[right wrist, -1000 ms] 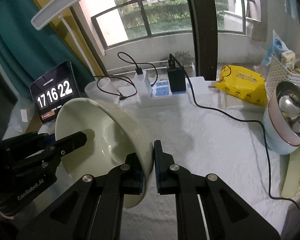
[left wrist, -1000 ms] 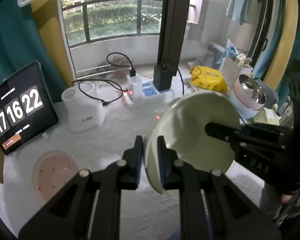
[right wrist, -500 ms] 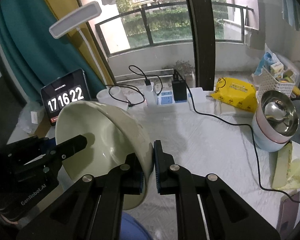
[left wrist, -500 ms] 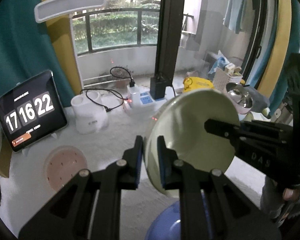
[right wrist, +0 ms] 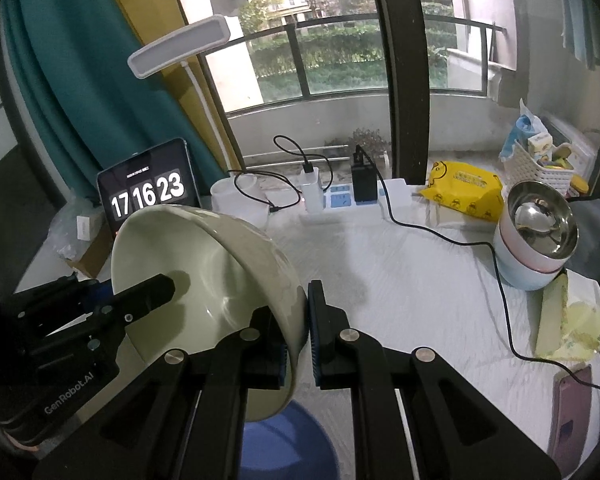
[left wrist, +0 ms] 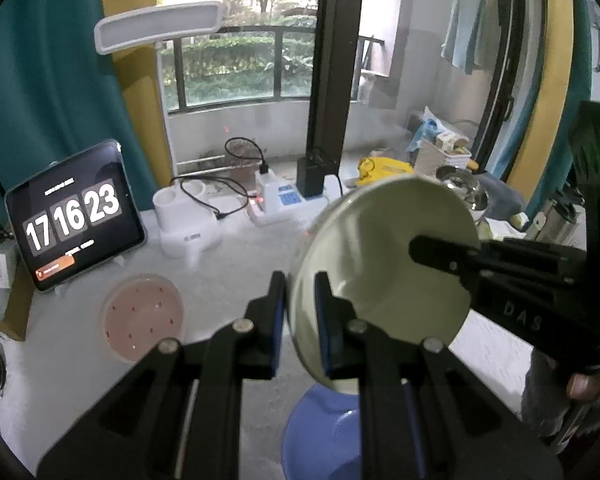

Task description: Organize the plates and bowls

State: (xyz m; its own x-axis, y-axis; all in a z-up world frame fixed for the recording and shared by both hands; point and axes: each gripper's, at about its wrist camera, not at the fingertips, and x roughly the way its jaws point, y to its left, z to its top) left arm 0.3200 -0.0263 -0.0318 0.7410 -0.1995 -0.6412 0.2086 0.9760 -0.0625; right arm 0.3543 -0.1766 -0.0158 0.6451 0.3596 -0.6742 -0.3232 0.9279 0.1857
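tablet clock (left wrist: 74,216): far left on the table, propped up, reads 17 16 23
pink plate (left wrist: 142,317): flat on the white table (left wrist: 236,256), just in front of the tablet
left gripper (left wrist: 300,312): clamped on the near rim of the cream bowl (left wrist: 380,276)
cream bowl: held up on edge in the air between both tools, over a blue bowl (left wrist: 324,432)
right gripper (right wrist: 298,330): pinching the bowl's opposite rim, one finger inside, one outside
steel bowl (right wrist: 540,220): far right, nested in a pink and white bowl
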